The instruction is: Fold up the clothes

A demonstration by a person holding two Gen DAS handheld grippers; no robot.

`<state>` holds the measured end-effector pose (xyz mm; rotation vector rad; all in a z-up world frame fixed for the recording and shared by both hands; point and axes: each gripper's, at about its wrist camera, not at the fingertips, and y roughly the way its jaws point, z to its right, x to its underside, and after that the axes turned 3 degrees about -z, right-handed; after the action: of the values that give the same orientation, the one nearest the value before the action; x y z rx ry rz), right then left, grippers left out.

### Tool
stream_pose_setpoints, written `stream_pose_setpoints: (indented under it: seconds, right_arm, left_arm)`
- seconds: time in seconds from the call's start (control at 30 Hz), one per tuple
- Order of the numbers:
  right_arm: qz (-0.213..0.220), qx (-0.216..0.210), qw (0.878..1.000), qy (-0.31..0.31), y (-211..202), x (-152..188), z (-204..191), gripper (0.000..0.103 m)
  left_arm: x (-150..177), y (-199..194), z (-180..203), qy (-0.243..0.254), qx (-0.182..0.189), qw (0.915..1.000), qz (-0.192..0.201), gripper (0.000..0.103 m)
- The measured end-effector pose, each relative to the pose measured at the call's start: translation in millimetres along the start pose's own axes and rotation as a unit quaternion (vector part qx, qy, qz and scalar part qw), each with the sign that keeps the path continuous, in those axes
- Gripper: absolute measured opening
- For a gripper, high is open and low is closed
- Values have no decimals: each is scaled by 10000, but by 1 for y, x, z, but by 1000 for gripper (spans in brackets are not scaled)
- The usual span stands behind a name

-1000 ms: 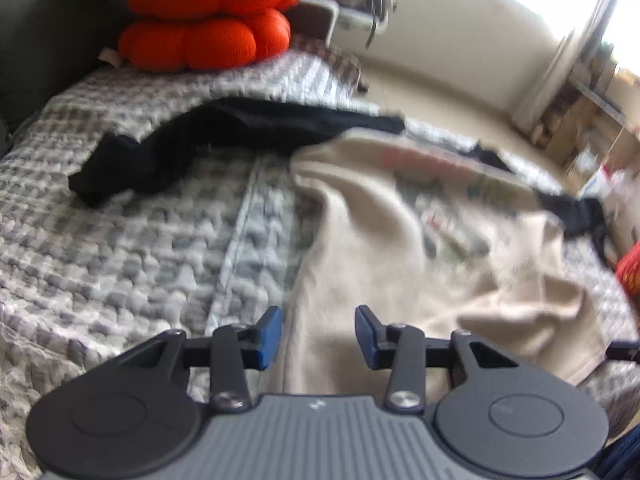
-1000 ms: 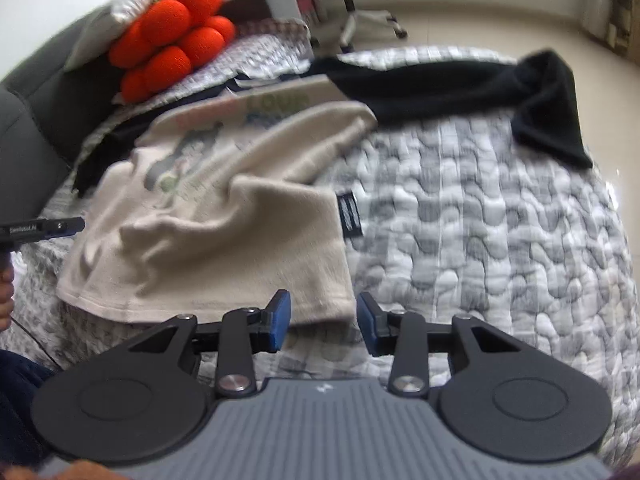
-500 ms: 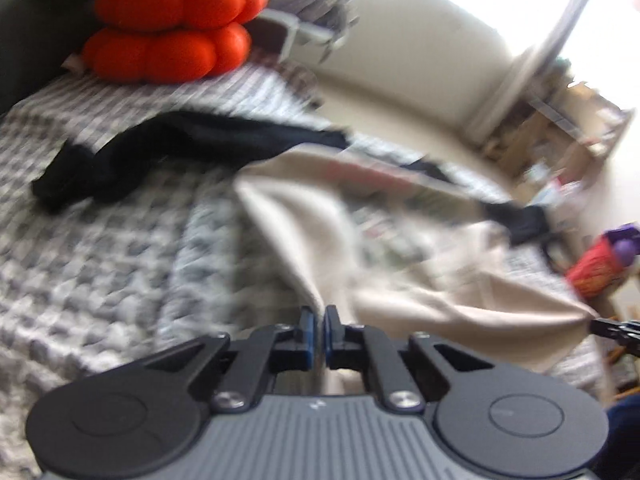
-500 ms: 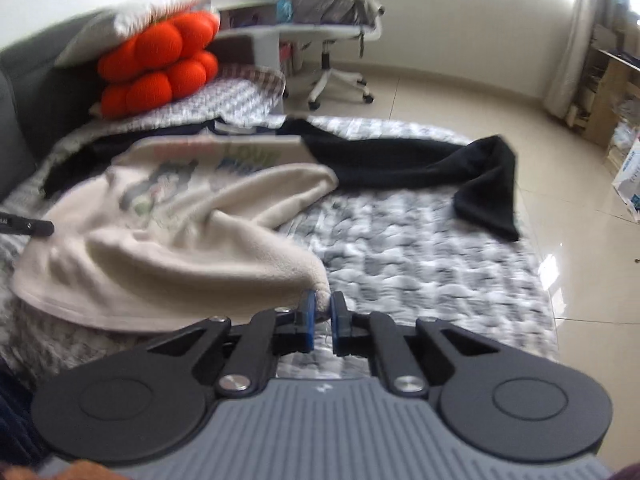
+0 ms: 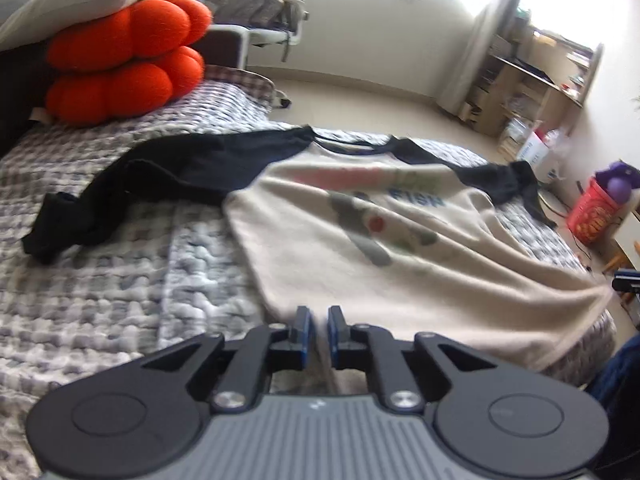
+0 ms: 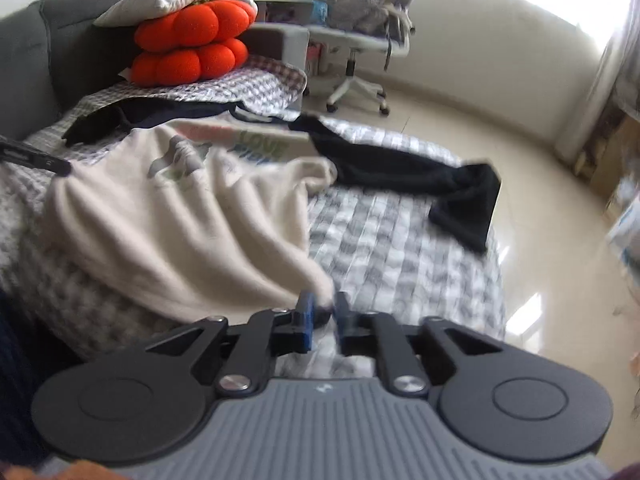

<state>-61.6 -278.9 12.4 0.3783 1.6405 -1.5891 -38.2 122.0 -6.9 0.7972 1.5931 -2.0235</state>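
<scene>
Left gripper (image 5: 318, 322) pinching the near hem corner of the cream sweatshirt (image 5: 380, 248), jaws easing apart. Right gripper (image 6: 325, 314) nipping the opposite hem corner (image 6: 320, 286), jaws also opening, cloth bunched between them. Both corners apparently taken to pull the hem taut and flatten the body for folding. Garment spread on the quilted bed cover (image 5: 120, 264), printed side up, black sleeves (image 5: 168, 172) trailing toward 10 and 2 o'clock. Chest print legible in part: "LOVE" (image 6: 262, 145), "FISH" (image 5: 418, 199); remaining lettering blurred. 2 orange cushions (image 5: 120, 64) stacked at 11 o'clock.
</scene>
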Motion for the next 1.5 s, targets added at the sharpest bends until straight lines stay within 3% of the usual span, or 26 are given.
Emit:
stream_pose_setpoints:
  seconds: [0.1,0.27,0.43,0.53,0.6,0.7,0.77,0.87,0.97,1.1,1.13,1.17,1.2,1.23,1.27,1.3,1.33,1.5]
  right_arm:
    - [274,-33,9995,130,9,-19,16,47]
    - [673,-68,9976,-136,38,-60,30,47]
    - [912,-335,9936,-584,100,-108,30,47]
    - [790,-614,9917,-806,144,-132,27,47]
    - [583,-655,9927,-832,171,-146,26,47]
    - [362,-701,9936,-805,207,-166,29,47]
    - [235,-763,9939,-764,230,-179,33,47]
    - [143,-876,9935,-706,256,-193,40,47]
    - [21,-1124,9911,-716,278,-200,45,47]
    - [-75,-1669,9827,-800,296,-202,46,43]
    - [-103,-1760,9805,-864,299,-201,43,37]
    - [-132,-1851,9783,-927,303,-200,41,15]
    - [-36,-1788,9784,-1034,302,-198,37,6]
    - [61,-1725,9784,-1140,302,-196,33,5]
    - [157,-1661,9781,-1245,301,-194,28,3]
    - [293,-1525,9790,-1319,299,-193,24,3]
    - [429,-1324,9799,-1429,296,-194,20,3]
    - [1067,-356,9752,-1905,284,-206,6,1]
  left_arm:
    - [-8,-4,-11,-167,-181,9996,166,10]
    - [-40,9,-18,-245,-593,9976,273,11]
    - [-82,52,-7,302,-919,9953,48,14]
    - [-112,83,-6,407,-928,9948,51,32]
    - [-134,103,-6,458,-941,9944,138,65]
    - [-163,131,-3,642,-857,9938,285,84]
    - [-180,151,1,807,-796,9929,347,89]
    - [-197,191,9,1267,-864,9881,119,90]
    - [-203,227,9,1547,-813,9845,-116,89]
    - [-200,253,3,1564,-455,9864,-208,84]
    - [-198,256,3,1561,-382,9869,-140,83]
    - [-197,257,4,1572,-358,9869,-57,81]
    - [-195,258,5,1586,-324,9868,23,75]
    - [-193,256,7,1618,-244,9865,89,67]
    - [-192,254,9,1650,-199,9860,148,47]
    - [-193,253,13,1677,-329,9852,170,18]
    - [-194,252,16,1703,-458,9841,191,13]
    - [-212,248,21,1291,-790,9880,308,8]
